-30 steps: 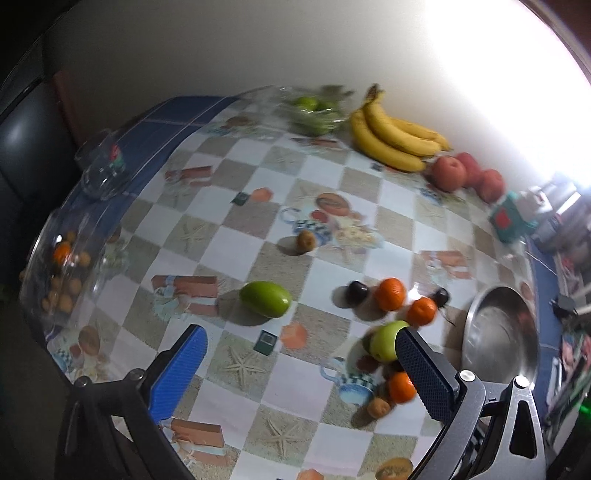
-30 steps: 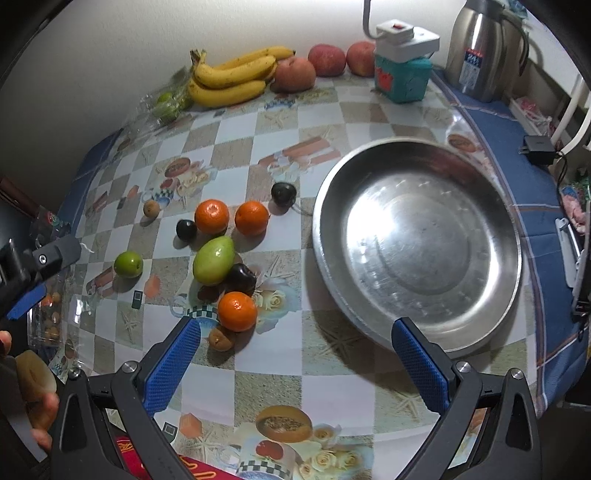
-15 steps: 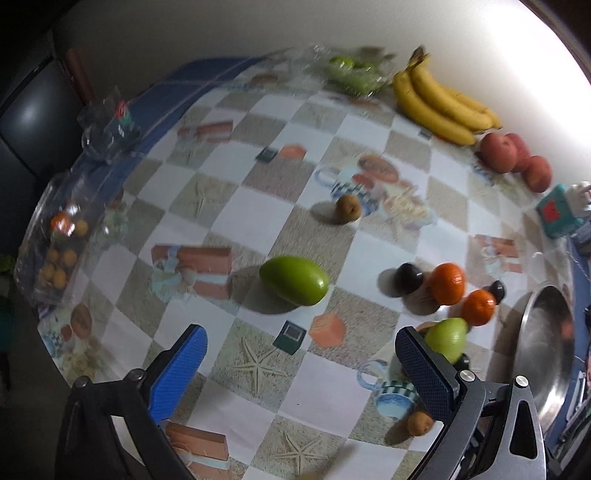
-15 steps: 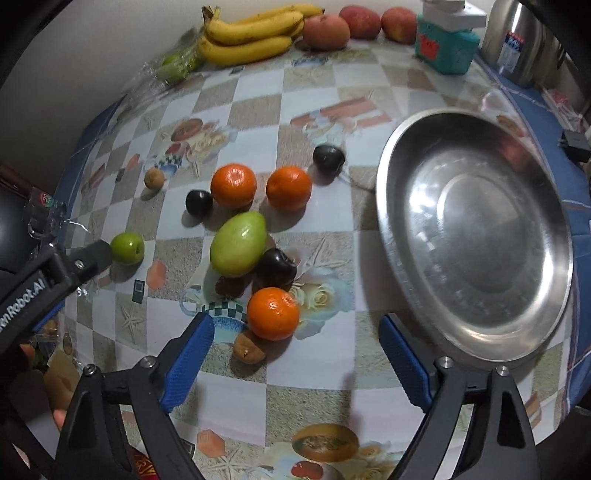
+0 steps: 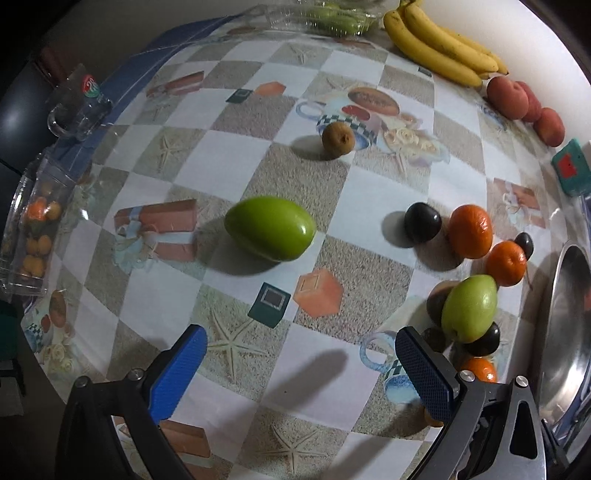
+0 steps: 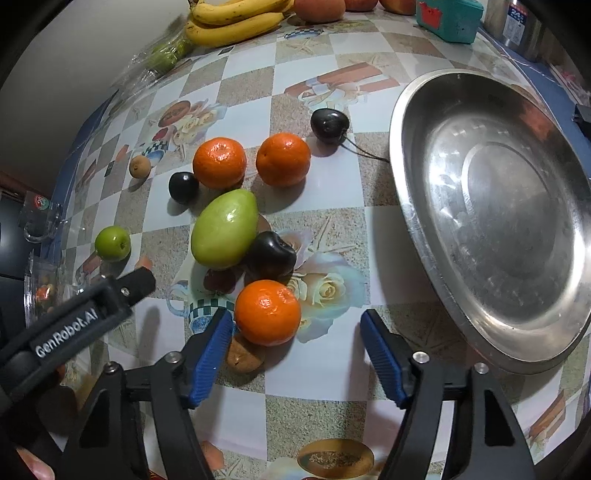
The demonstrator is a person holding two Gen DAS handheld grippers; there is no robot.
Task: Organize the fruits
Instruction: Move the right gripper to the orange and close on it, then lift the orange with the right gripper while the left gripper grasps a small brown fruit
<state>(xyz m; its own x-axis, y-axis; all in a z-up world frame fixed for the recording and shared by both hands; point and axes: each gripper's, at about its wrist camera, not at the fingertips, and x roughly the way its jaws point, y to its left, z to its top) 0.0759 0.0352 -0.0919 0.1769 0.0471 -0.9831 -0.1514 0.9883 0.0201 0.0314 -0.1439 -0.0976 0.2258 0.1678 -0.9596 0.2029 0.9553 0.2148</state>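
In the left wrist view a green oval fruit (image 5: pixel 270 228) lies alone on the checked tablecloth, ahead of my open, empty left gripper (image 5: pixel 299 354). In the right wrist view my open right gripper (image 6: pixel 295 332) hovers low just before an orange (image 6: pixel 267 312), its left finger beside it. Behind the orange lie a dark plum (image 6: pixel 271 254), a larger green fruit (image 6: pixel 225 233), two more oranges (image 6: pixel 219 161) (image 6: pixel 283 158), dark plums (image 6: pixel 183 186) (image 6: pixel 328 124) and a small brown fruit (image 6: pixel 243 355). The empty steel bowl (image 6: pixel 413 206) stands to the right.
Bananas (image 5: pixel 439 48) and red apples (image 5: pixel 508 96) lie at the far wall. A glass mug (image 5: pixel 77 103) and a clear box of small oranges (image 5: pixel 33 236) stand at the table's left edge. A teal box (image 6: pixel 448 14) and a kettle (image 6: pixel 517 26) stand behind the bowl.
Both grippers have moved forward and lower toward the table. The left one has closed in on the lone green fruit, the right one on the nearest orange. Both stay open.
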